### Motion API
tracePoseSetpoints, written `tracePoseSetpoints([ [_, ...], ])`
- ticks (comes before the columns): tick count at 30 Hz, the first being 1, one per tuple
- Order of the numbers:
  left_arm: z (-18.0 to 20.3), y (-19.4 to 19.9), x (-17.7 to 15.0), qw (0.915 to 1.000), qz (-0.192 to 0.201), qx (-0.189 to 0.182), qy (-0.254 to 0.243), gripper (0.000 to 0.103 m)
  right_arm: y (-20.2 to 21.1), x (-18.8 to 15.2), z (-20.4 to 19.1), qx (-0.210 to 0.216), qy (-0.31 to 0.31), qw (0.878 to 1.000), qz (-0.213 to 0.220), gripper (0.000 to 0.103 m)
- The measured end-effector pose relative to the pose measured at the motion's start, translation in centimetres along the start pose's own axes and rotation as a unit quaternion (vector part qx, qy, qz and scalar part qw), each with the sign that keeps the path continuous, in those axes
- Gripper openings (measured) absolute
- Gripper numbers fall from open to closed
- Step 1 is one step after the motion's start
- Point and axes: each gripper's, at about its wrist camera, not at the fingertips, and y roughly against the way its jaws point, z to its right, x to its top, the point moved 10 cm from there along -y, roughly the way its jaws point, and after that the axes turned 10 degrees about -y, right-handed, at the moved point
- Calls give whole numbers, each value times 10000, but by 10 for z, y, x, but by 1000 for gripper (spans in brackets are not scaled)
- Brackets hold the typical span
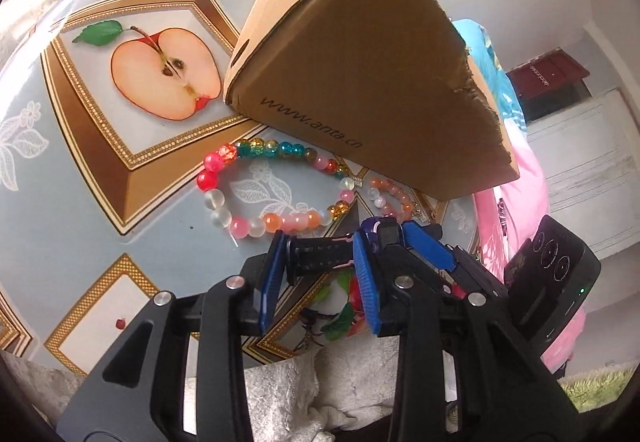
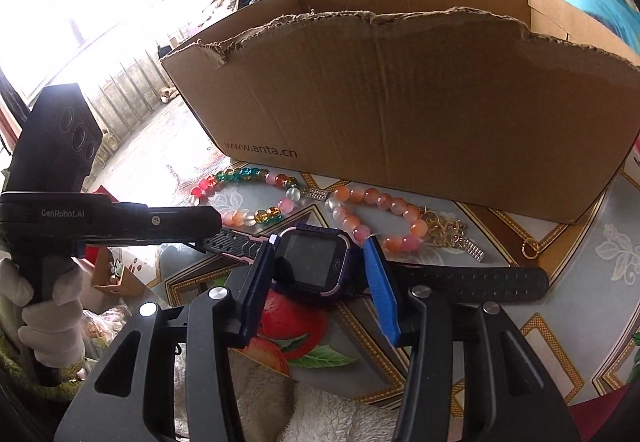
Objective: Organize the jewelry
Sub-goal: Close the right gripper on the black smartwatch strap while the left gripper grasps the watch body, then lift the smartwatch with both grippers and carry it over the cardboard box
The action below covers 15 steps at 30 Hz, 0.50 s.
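A purple smartwatch [image 2: 312, 262] with black straps is caught between both grippers just above the table. My right gripper [image 2: 320, 242] is shut on the watch body, one blue pad on each side. My left gripper [image 1: 319, 254] is shut on one black strap [image 1: 316, 266]; in the right wrist view the left gripper [image 2: 216, 226] comes in from the left. A multi-coloured bead bracelet [image 1: 212, 162] [image 2: 244, 174] and an orange-pink bead bracelet [image 1: 394, 192] [image 2: 418, 228] lie on the table beyond the watch. Behind them stands an open cardboard box [image 2: 400, 102] [image 1: 360, 62].
A gold chain [image 2: 444, 230] and a small gold ring [image 2: 532, 246] lie near the box's right front. The table [image 1: 100, 182] has a blue cloth with apple prints. A white-gloved hand [image 2: 48, 314] holds the left gripper's handle. White fleece lies at the near edge.
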Motion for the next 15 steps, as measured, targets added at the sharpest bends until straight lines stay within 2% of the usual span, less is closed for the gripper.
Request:
tracePoseSetpoints([
  [2, 10, 1, 0, 9995, 43, -323, 31, 32, 2, -1, 0, -1, 82, 10000, 6, 46],
  [3, 14, 1, 0, 9994, 74, -350, -10, 32, 4, -1, 0, 8, 88, 10000, 12, 46],
  [4, 16, 1, 0, 9997, 67, -214, -123, 31, 7, -2, 2, 19, 84, 10000, 19, 46],
  [6, 15, -3, -1, 9984, -32, 356, -444, 26, 9, -2, 2, 32, 93, 9999, 51, 46],
  [7, 14, -6, -1, 9959, -69, 664, -611, 17, 10, -2, 3, 42, 85, 9999, 62, 45],
  [8, 15, -9, -1, 9933, -105, 864, -755, 16, 11, -3, 3, 58, 68, 9999, 74, 45],
  [11, 23, -11, -2, 9863, -135, 1189, -1133, 13, 22, -1, 13, -73, -73, 9998, 184, 46],
  [15, 32, -18, -2, 9735, -203, 1585, -1635, 12, 48, 7, 52, -445, -550, 9965, 441, 47],
])
